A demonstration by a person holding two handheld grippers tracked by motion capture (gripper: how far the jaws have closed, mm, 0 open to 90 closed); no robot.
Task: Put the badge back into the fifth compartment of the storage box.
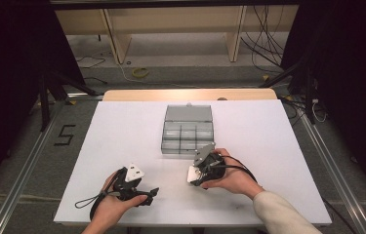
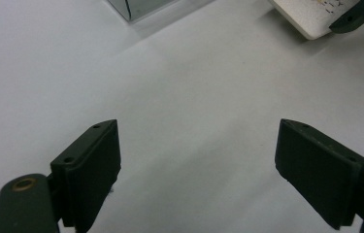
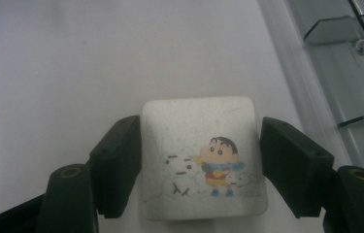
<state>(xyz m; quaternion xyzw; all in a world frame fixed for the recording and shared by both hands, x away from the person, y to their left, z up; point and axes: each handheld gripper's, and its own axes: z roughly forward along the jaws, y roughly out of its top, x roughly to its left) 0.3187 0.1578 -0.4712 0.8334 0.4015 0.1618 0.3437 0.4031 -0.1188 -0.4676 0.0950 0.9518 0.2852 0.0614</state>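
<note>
Two hands come in from the near edge of the white table (image 1: 122, 136), each holding one gripper. The left hand (image 1: 114, 202) holds the left gripper (image 1: 152, 193) low at the near left, and its two black jaws stand wide apart over bare tabletop with nothing between them; the left gripper view shows both pads clear of anything. Just to the right and slightly farther in, the right hand (image 1: 232, 178) holds the right gripper (image 1: 193, 176), with a light sleeve (image 1: 280, 214) behind the wrist. Its two jaws sit on either side of one white eraser (image 3: 204, 160), a rounded block printed with a cartoon child and a snowman. The left jaw touches the eraser's side; the right jaw is just beside it, and whether it presses cannot be told for sure. The eraser lies at the near middle of the table, just in front of the box. One clear plastic box (image 1: 188, 131) stands beyond the right gripper, near the table's centre, lid open and tilted toward the far side, its inside split into several compartments. Farther off, cables (image 1: 263, 44) lie on the floor beside wooden shelf legs (image 1: 117, 41).
</note>
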